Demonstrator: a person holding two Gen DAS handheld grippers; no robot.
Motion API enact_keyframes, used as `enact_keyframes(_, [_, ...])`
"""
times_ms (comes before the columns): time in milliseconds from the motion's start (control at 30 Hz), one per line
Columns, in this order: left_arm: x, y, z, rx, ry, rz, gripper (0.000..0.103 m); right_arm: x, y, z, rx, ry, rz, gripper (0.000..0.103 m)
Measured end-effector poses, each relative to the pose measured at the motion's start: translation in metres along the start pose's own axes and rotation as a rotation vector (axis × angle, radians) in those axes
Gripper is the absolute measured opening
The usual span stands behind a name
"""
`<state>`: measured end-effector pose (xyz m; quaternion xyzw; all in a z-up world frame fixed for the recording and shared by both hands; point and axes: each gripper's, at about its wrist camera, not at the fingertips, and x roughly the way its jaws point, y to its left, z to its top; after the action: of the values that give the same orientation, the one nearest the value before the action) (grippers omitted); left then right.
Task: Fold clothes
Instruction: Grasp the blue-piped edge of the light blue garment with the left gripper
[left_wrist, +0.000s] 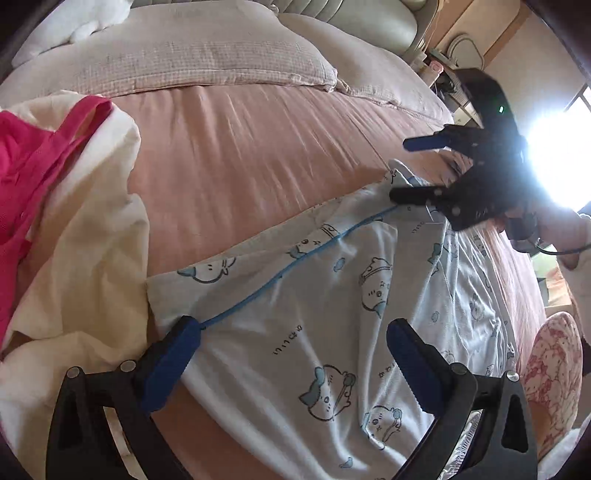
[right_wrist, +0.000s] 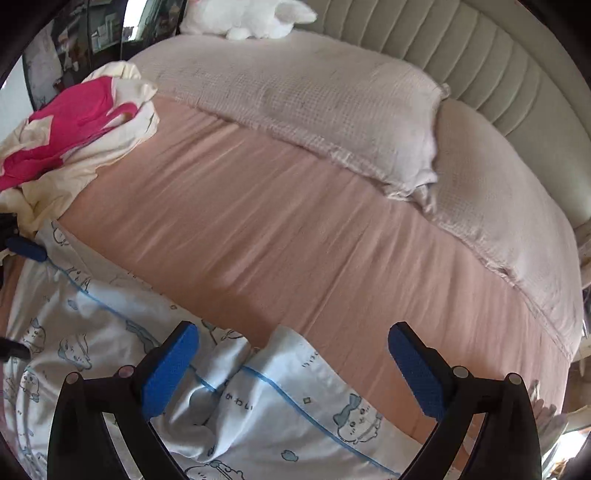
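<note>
Pale-blue cotton pyjama garment (left_wrist: 332, 332), printed with small cartoon animals and edged in bright blue piping, lay spread across the near half of the salmon-pink bedsheet (left_wrist: 240, 155), seemingly so that its edges could be found and squared before any fold. Its far hem ran along the piping from one gripper to the other, which suggested the cloth was being stretched flat between the two ends.

The left gripper (left_wrist: 291, 365) hung low over one end of the garment with its blue-padded tongs spread wide, one pad touching the piped edge and nothing pinched. The right gripper (right_wrist: 295, 369) stood likewise spread over a rumpled, turned-over corner at the other end, gripping nothing; that bunched corner probably needed smoothing first.

A heap of cream cloth topped with a bright pink garment (left_wrist: 33, 162) sat at the side of the bed, just beside the pyjama's end, likely the waiting pile kept off the working area. Two beige waffle-weave pillows (right_wrist: 314, 110) lay well apart from the work, against the padded headboard (right_wrist: 480, 62).
</note>
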<state>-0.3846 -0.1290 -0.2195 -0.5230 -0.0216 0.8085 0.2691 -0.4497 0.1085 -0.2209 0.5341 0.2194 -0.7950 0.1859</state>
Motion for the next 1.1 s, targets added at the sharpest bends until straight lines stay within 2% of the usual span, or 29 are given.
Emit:
enact_keyframes(33, [0.001,0.000,0.000,0.014,-0.010,0.021,0.090,0.011,0.007,0.000,-0.072,0.034,-0.010,0.102])
enact_keyframes(67, [0.000,-0.004,0.002,0.035,-0.017,0.056,0.087,0.022,0.016,-0.002,-0.157,0.059,-0.062,0.102])
enact_keyframes(100, [-0.005,-0.007,0.004,0.038,-0.032,0.041,0.087,0.026,0.022,-0.003,-0.217,0.045,-0.090,0.102])
enact_keyframes(133, [-0.010,-0.010,0.005,0.037,-0.053,0.008,0.087,0.025,0.024,-0.002,-0.237,0.017,-0.106,0.102])
enact_keyframes(200, [-0.016,-0.015,0.010,0.026,-0.108,-0.111,0.088,0.022,0.026,0.003,-0.243,-0.036,-0.200,0.102])
enact_keyframes(267, [-0.015,-0.022,0.018,0.047,-0.125,-0.069,0.088,0.012,0.033,0.005,-0.251,-0.131,-0.247,0.102])
enact_keyframes(333, [-0.009,-0.019,0.029,0.040,-0.136,0.024,0.088,0.003,0.036,0.004,-0.207,-0.177,-0.175,0.102])
enact_keyframes(367, [-0.006,-0.012,0.035,0.027,-0.114,0.083,0.088,0.001,0.037,0.004,-0.184,-0.180,-0.116,0.102])
enact_keyframes(400, [-0.003,-0.005,0.039,0.028,-0.073,0.139,0.087,0.002,0.039,0.003,-0.173,-0.172,-0.096,0.102])
enact_keyframes(467, [0.000,0.004,0.044,0.079,0.015,0.190,0.062,0.012,0.045,0.001,-0.208,-0.119,-0.146,0.102])
enact_keyframes(500, [-0.002,0.002,0.044,0.140,0.037,0.196,0.049,0.015,0.047,-0.001,-0.228,-0.097,-0.155,0.102])
enact_keyframes(567, [-0.006,-0.001,0.043,0.257,0.085,0.206,0.049,0.016,0.047,-0.007,-0.258,-0.079,-0.142,0.102])
enact_keyframes(667, [-0.003,-0.008,0.036,0.382,0.185,0.203,0.049,0.007,0.041,-0.008,-0.244,-0.117,-0.092,0.102])
enact_keyframes(767, [0.004,-0.011,0.031,0.437,0.224,0.215,0.045,0.006,0.033,0.006,-0.159,-0.115,0.065,0.102])
enact_keyframes(800, [0.007,-0.012,0.032,0.438,0.223,0.211,0.031,0.007,0.032,0.011,-0.140,-0.114,0.115,0.098])
enact_keyframes(833, [0.008,-0.013,0.032,0.438,0.221,0.206,0.021,0.009,0.032,0.017,-0.128,-0.114,0.161,0.072])
enact_keyframes(867, [0.008,-0.015,0.032,0.436,0.217,0.198,0.018,0.012,0.034,0.022,-0.128,-0.108,0.186,0.051])
enact_keyframes(900, [0.008,-0.016,0.031,0.434,0.213,0.189,0.015,0.017,0.036,0.026,-0.136,-0.094,0.179,0.023])
enact_keyframes(1000, [0.003,-0.023,0.025,0.452,0.191,0.180,0.012,0.027,0.049,0.026,-0.184,-0.052,0.198,0.005])
enact_keyframes(1100, [-0.012,-0.026,0.019,0.448,0.148,0.171,0.011,0.022,0.059,0.020,-0.254,-0.046,0.195,0.004])
